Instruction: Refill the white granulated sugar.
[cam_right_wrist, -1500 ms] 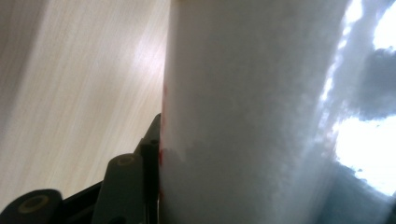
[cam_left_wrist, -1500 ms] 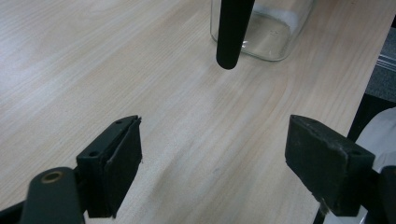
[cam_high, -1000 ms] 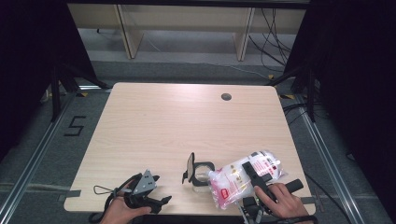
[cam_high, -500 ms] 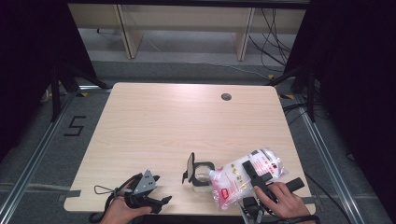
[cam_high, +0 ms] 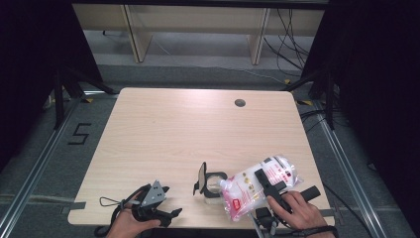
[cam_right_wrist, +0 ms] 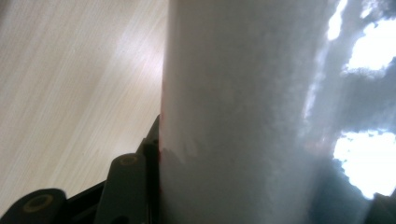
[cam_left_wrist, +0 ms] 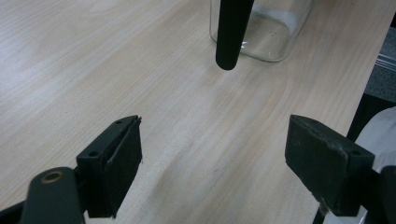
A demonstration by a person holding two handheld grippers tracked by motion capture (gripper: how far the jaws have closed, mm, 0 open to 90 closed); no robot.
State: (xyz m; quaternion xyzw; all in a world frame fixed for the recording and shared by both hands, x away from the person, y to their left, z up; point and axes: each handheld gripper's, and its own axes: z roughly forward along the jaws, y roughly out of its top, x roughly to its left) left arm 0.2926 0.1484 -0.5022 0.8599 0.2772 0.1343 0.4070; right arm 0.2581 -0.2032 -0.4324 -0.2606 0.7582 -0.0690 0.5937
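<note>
A clear pouch of white grains (cam_high: pixel 245 191) with red print lies tilted over the table's front right, its corner at a small glass jar (cam_high: pixel 214 184). The jar's black lid (cam_high: pixel 200 177) stands flipped up on the left. My right gripper (cam_high: pixel 263 184) is shut on the pouch, one black jaw across its top. In the right gripper view the pouch (cam_right_wrist: pixel 243 112) stands between the jaws of the gripper (cam_right_wrist: pixel 261 196). My left gripper (cam_high: pixel 170 203) rests open near the front left edge. In its own view the left gripper (cam_left_wrist: pixel 215 172) is empty, facing the jar (cam_left_wrist: pixel 261 32) and the lid (cam_left_wrist: pixel 231 32).
The wooden table (cam_high: pixel 188 129) has a round cable hole (cam_high: pixel 240 102) at the back right. The front edge runs just below both hands. A floor mark "5" (cam_high: pixel 79 134) lies to the left, and shelf legs stand behind the table.
</note>
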